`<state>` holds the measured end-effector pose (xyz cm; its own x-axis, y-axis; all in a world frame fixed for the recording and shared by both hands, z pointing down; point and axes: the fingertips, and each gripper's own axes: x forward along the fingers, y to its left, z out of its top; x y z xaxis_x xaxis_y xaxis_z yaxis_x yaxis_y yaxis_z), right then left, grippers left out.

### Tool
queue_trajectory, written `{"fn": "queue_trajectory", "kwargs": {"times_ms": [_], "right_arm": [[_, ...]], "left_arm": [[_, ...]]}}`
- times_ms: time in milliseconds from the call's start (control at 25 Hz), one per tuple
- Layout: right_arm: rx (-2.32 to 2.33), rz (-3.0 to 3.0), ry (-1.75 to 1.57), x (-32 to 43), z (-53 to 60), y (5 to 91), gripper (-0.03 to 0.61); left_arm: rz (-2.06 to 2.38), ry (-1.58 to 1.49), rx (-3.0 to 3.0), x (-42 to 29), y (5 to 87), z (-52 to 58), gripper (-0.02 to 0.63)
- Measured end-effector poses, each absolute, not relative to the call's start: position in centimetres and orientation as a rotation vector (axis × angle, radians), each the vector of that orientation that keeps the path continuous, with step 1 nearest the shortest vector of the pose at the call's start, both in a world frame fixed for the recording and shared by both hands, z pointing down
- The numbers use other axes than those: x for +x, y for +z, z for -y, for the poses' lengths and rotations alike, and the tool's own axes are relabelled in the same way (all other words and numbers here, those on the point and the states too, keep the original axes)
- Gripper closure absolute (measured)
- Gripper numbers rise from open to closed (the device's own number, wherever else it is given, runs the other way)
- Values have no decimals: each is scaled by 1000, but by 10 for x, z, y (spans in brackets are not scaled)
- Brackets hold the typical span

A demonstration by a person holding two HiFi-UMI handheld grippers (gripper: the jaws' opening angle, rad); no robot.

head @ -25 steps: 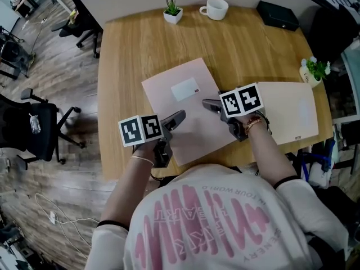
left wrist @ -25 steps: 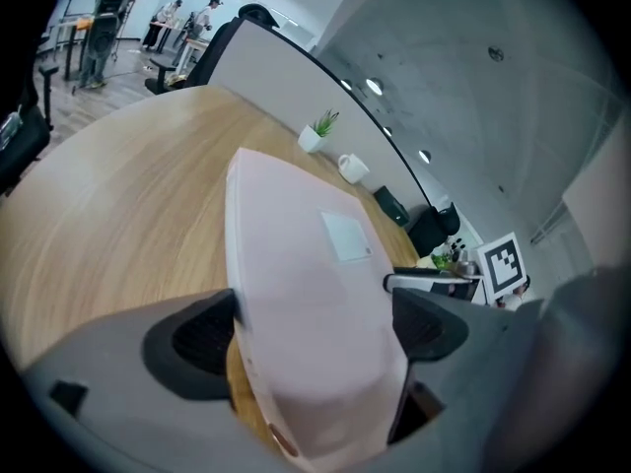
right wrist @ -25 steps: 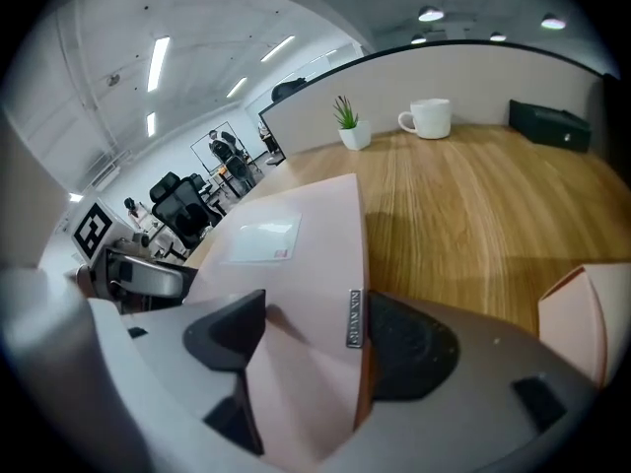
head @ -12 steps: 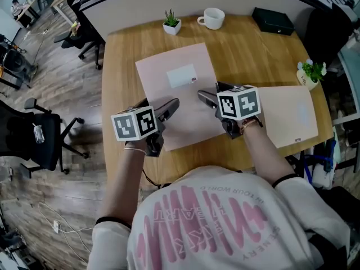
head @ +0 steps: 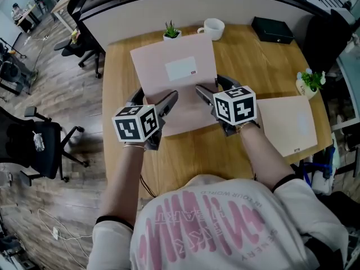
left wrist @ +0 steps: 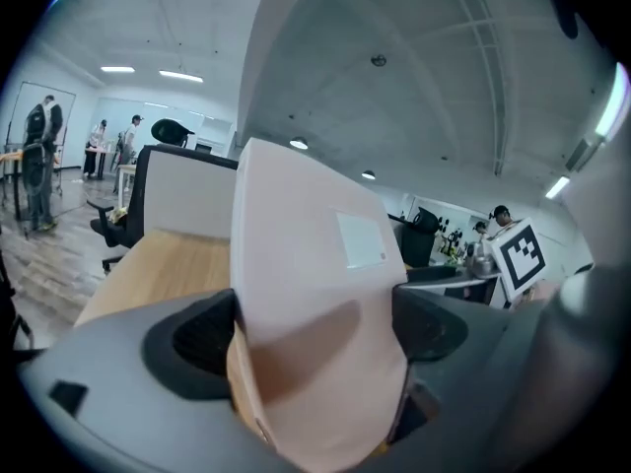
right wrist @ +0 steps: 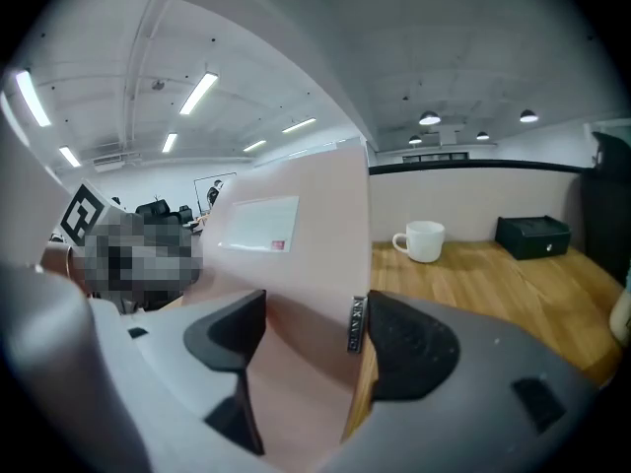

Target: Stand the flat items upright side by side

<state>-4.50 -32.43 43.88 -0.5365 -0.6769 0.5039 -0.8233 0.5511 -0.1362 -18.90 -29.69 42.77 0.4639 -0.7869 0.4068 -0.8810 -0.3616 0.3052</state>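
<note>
As the pink folder is clamped along its near edge by left tool and right tool, its far edge is tilted up off the desk.

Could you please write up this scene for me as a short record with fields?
Held item: pink folder, tilted up from the table, label side towards the person
Left gripper: closed on the folder's left side
Right gripper: closed on the folder's right edge
Lying flat: cream folder, at the table's right
Far edge: white mug, small potted plant, black box
Right edge: second potted plant
Task state: neither folder stands upright yet
</note>
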Motion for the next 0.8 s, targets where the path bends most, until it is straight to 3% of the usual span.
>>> {"fn": "queue_trajectory", "kwargs": {"times_ms": [800], "right_arm": [[1398,2421,239,-44,353,412,261]], "left_arm": [[1601,248,2498,-190,391,333,137]]}}
